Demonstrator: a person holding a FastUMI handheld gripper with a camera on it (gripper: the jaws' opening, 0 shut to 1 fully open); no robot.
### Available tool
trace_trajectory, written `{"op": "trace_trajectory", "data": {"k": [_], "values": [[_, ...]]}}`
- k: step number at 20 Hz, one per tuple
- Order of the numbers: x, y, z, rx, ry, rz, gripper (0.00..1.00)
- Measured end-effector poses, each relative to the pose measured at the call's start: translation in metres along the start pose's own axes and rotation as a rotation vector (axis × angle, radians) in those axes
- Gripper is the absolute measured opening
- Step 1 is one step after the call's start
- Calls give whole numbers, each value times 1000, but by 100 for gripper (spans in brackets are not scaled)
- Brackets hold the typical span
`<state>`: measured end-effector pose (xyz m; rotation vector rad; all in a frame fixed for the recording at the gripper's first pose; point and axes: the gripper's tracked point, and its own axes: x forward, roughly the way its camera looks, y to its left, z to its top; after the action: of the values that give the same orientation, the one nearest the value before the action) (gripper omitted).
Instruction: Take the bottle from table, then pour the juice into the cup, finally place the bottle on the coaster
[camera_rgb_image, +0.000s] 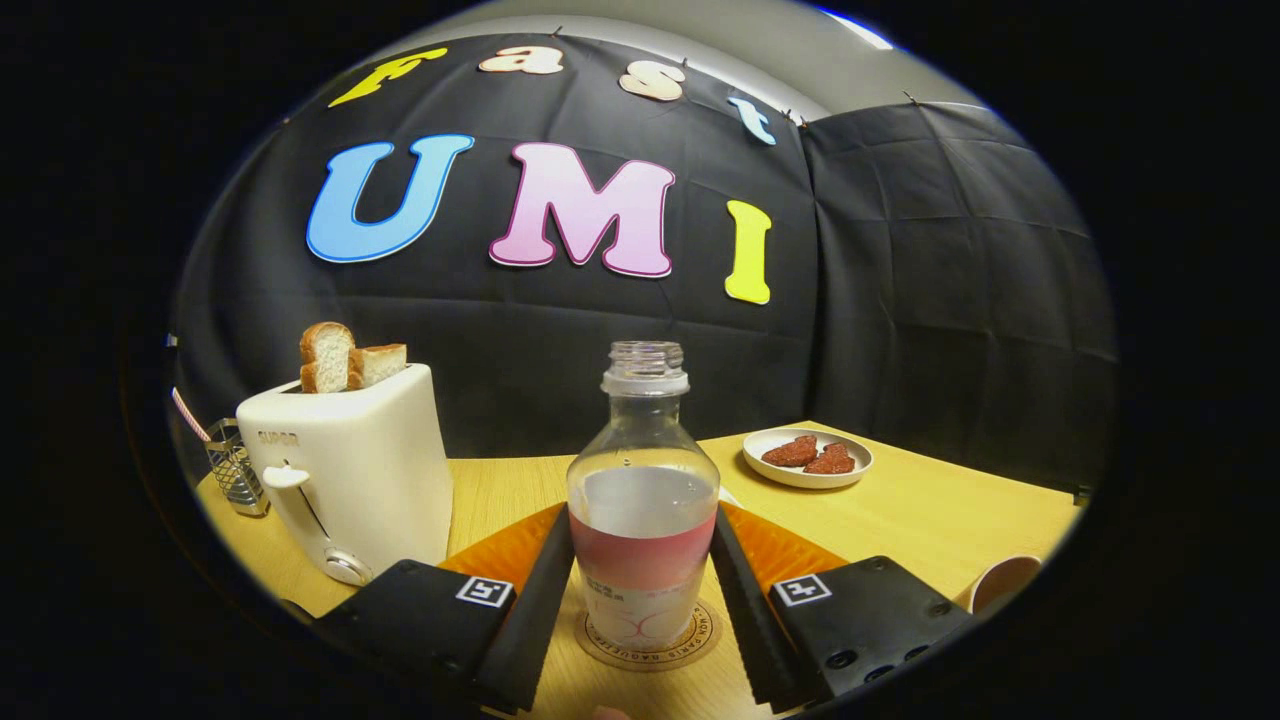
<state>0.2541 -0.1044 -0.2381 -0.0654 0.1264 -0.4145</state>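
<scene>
Between fingers — bottle; toaster alongside.

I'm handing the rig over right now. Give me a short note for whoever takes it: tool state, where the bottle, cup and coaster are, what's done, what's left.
Tool: fingers flank the bottle on both sides, right at its walls; I cannot tell if they press.
Bottle: uncapped, upright, standing on the coaster between the fingers, pale liquid still inside.
Cup: off beyond the right finger at the table edge; contents hidden.
Done: bottle appears placed on the coaster; whether the pour happened cannot be confirmed here.
Left: probably open and back the tool away without tipping the bottle.
</scene>
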Motion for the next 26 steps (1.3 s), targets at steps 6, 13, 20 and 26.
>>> {"op": "trace_trajectory", "data": {"k": [6,13,20,26], "values": [[-13,-2,7,9,-23,19,99],[-61,-3,22,-38,-3,24,99],[-119,-14,78,-38,-34,71,97],[-163,-15,127,-40,-73,145,96]]}}
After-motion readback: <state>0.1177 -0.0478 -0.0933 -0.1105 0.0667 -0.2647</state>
